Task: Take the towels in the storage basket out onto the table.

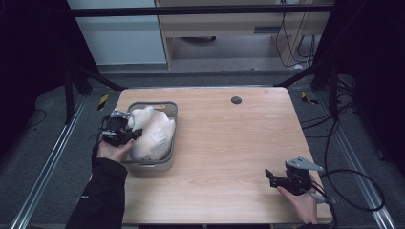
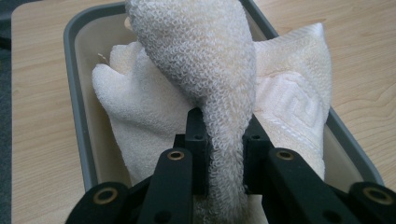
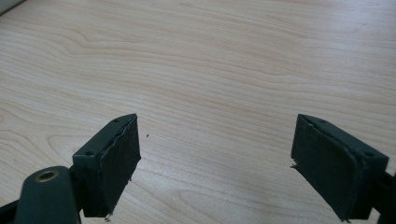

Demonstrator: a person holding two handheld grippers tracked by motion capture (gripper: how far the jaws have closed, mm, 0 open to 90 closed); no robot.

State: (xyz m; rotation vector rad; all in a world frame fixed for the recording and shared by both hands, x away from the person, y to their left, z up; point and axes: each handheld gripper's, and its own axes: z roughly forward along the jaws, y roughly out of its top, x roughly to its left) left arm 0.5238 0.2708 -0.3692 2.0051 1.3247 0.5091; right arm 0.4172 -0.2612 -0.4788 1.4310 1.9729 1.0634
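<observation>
table [image 1: 229, 143]: light wood, grey bin sits at its left side
bin [image 1: 173, 110]: stuffed with white towels
towel [image 2: 205, 70]: looped terry, bunched up out of the bin
left gripper [image 2: 223, 140]: clamped tight on that towel
right gripper [image 3: 215, 154]: jaws spread wide, holding nothing, over bare wood

cream terry towel [image 2: 205, 70] bunched in grey tub [image 2: 77, 116] at table's left side, one fold pulled up above rim; second towel [image 2: 289, 102] with key-pattern border lies beneath.
</observation>
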